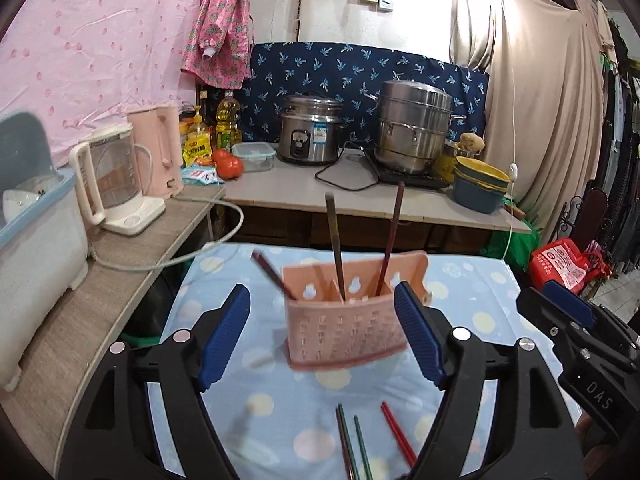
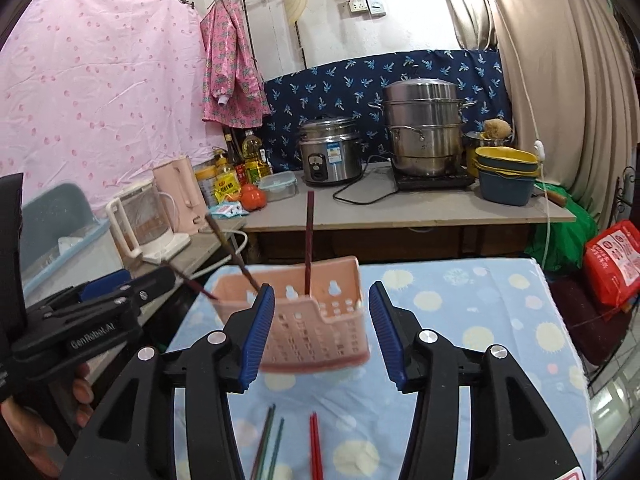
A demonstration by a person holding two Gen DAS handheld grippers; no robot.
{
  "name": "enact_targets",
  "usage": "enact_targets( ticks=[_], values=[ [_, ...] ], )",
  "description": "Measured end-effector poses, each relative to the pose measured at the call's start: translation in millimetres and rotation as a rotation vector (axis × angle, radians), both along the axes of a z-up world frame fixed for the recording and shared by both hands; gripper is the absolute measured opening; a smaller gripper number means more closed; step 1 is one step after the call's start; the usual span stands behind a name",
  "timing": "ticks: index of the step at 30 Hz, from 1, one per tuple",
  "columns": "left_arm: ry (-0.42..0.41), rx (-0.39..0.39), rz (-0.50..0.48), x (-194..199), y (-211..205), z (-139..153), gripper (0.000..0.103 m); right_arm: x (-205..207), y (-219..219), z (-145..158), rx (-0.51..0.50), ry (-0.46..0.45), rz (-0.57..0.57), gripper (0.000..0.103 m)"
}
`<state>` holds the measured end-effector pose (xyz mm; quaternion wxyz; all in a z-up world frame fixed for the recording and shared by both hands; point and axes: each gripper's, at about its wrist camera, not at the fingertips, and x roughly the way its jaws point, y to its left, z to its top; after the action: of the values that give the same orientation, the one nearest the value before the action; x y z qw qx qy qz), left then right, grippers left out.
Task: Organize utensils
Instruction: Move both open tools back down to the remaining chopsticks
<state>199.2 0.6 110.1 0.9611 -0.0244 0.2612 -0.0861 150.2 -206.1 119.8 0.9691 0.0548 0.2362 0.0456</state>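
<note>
A pink perforated utensil holder (image 1: 346, 324) stands on the blue dotted tablecloth (image 1: 276, 428); it also shows in the right wrist view (image 2: 316, 328). Three dark chopsticks (image 1: 335, 248) stick up out of it. Green chopsticks (image 1: 354, 446) and red chopsticks (image 1: 398, 434) lie loose on the cloth in front of the holder, also in the right wrist view as green (image 2: 268, 448) and red (image 2: 316, 448). My left gripper (image 1: 322, 334) is open and empty, its blue pads either side of the holder. My right gripper (image 2: 322, 334) is open and empty, just before the holder.
A counter (image 1: 360, 196) behind holds a rice cooker (image 1: 310, 130), a steel steamer pot (image 1: 414, 128), stacked bowls (image 1: 480, 184), oil bottles and tomatoes (image 1: 228, 164). A side shelf at left carries kettles (image 1: 116, 176) and a bin. A red bag (image 1: 568, 264) sits at right.
</note>
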Motion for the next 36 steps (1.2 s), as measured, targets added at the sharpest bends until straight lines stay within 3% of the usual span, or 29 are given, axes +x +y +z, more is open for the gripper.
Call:
enact_targets(
  ticks=[10, 20, 29, 36],
  values=[
    [0.134, -0.002, 0.0, -73, 21, -65, 0.071, -88, -6, -59, -0.059, 0.147, -0.031, 0.048],
    [0.315, 0.011, -0.058, -138, 26, -144, 0.07, -156, -14, -120, -0.034, 0.281, -0.09, 0.048],
    [0.373, 0.053, -0.17, -175, -5, -176, 0.07, -174, -15, -144, -0.003, 0.332, -0.103, 0.048],
    [0.394, 0.086, -0.159, -170, -10, -188, 0.07, -176, -11, -146, 0.003, 0.337, -0.092, 0.048]
  ],
)
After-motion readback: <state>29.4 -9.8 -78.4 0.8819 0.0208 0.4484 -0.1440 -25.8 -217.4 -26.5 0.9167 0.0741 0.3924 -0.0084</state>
